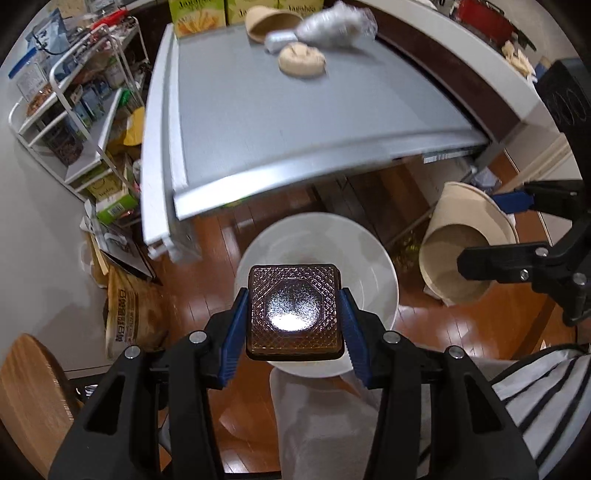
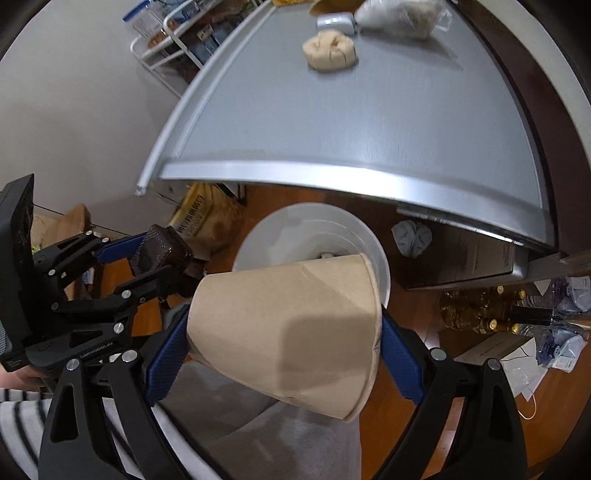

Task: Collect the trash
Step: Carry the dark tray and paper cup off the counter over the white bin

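My left gripper (image 1: 294, 314) is shut on a brown patterned plastic tray (image 1: 294, 312) and holds it above a white round bin (image 1: 373, 254) on the floor. It also shows in the right wrist view (image 2: 159, 264) at the left. My right gripper (image 2: 284, 332) is shut on a tan paper cup (image 2: 284, 328), held on its side over the white bin (image 2: 380, 258). The cup also shows in the left wrist view (image 1: 461, 251) at the right. On the grey table (image 1: 295, 110) lie a crumpled tan paper ball (image 1: 302, 60), another paper cup (image 1: 269, 20), a clear plastic bag (image 1: 338, 24) and a small silver wrapper (image 1: 279, 40).
A white wire shelf (image 1: 74, 110) with packages stands at the left wall. A brown paper sack (image 1: 129, 310) and boxes sit on the wooden floor beside the bin. A wooden stool (image 1: 29, 398) is at the lower left. Bottles (image 2: 480, 314) and a crumpled grey paper (image 2: 412, 236) lie under the table.
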Demonstrator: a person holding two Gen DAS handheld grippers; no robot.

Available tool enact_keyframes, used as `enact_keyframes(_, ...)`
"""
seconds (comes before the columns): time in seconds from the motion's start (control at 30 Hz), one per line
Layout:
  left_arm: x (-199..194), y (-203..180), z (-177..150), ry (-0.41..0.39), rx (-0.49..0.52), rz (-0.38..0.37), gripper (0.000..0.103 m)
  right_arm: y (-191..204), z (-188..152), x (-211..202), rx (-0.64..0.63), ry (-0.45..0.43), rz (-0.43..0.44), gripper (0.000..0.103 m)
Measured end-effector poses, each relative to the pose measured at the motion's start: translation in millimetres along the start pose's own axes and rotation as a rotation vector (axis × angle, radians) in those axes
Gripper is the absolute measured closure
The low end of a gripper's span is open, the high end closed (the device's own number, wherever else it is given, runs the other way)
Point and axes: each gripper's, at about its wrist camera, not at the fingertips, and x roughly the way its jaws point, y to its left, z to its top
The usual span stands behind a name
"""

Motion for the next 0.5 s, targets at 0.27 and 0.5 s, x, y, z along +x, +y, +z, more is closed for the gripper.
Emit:
enact_keyframes(0.27, 33, 0, -6, 0.057, 0.011, -0.005, 0.054, -6, 1, 41, 0.043, 0.040, -0.023, 0.012)
enact_keyframes(0.5, 53, 7, -5, 0.085, 0.005, -0.003, 0.054, -10, 6, 64, 0.079, 0.054, -0.057, 0.012)
